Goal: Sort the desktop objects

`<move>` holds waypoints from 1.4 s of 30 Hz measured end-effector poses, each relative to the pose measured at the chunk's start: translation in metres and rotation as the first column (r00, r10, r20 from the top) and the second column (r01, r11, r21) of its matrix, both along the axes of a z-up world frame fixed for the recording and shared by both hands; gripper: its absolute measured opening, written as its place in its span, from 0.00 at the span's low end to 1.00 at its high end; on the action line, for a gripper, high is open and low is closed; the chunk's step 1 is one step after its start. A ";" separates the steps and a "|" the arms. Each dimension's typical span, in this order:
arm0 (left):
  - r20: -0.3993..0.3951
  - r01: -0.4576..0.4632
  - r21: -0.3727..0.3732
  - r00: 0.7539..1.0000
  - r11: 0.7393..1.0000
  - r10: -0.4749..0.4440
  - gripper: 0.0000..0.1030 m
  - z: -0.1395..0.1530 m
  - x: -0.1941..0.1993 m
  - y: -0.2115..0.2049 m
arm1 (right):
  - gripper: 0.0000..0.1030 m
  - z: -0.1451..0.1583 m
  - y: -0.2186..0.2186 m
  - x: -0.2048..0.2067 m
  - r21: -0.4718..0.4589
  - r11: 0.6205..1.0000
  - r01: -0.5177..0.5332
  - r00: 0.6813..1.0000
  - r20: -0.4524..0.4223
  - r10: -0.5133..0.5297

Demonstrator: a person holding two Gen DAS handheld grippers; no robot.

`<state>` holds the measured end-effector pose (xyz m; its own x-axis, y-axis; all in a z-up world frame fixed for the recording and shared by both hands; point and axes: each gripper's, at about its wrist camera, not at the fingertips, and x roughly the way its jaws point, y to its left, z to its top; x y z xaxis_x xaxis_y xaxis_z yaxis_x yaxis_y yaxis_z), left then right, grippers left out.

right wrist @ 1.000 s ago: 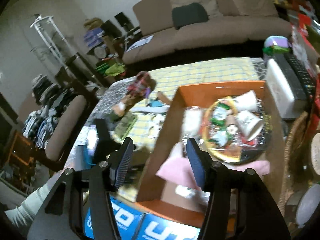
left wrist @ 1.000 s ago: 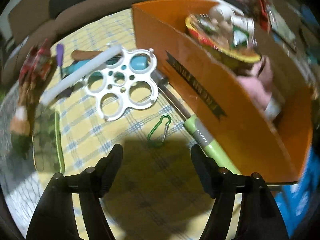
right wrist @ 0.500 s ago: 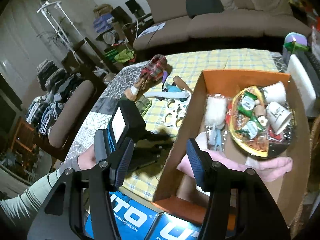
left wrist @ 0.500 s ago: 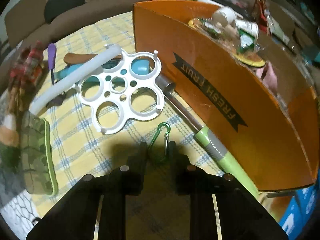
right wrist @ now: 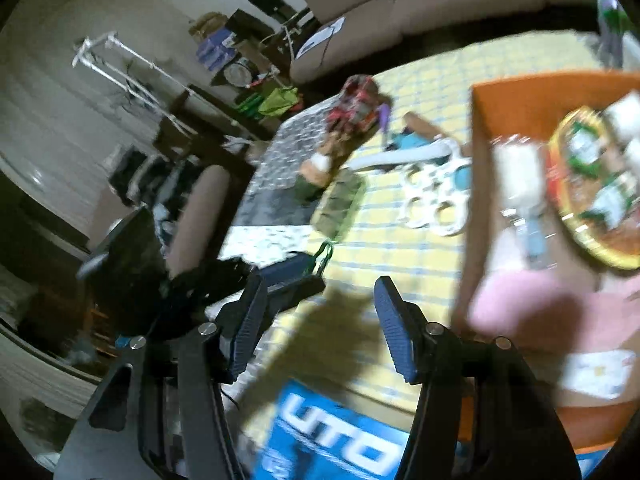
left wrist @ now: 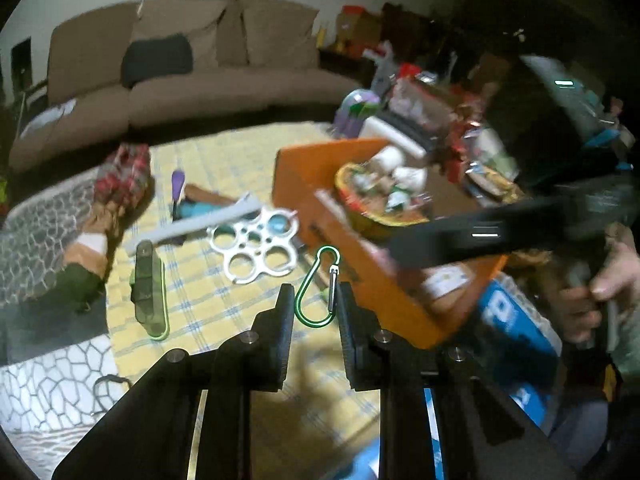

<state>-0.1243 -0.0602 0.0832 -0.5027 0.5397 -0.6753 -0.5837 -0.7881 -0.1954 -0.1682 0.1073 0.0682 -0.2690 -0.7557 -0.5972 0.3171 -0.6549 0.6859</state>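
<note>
Now, left gripper point(left wrist: 313, 304): I am pinching the green clip point(left wrist: 318, 286) between my two fingers, lifted above the yellow cloth point(left wrist: 224, 312).
Right gripper point(right wrist: 318, 326): I am holding my fingers spread apart, with nothing between them, near the box edge.
Orange box point(left wrist: 320, 224): it is sitting just to the right of my clip, already full of stuff like the snack plate point(left wrist: 376, 196).
Still lying on the cloth: the white ring holder point(left wrist: 258, 244) and the green pouch point(left wrist: 149, 292).
Worry: I am only gripping thin wire, so the clip could slip or spin out if I swing fast.
Another worry: my two grippers are getting close, and they could bump over the box.
</note>
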 end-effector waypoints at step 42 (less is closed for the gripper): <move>0.156 -0.009 -0.006 0.988 1.000 0.010 0.42 0.003 -0.088 0.134 | 0.25 0.009 0.144 -0.075 0.246 0.939 0.239 0.966 -0.163 -0.203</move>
<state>-0.2127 0.0736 0.0862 -0.3962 0.5319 -0.7484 -0.5387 -0.7947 -0.2796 -0.2430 0.2514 0.0777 -0.5019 -0.4904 -0.7125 0.2205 -0.8691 0.4428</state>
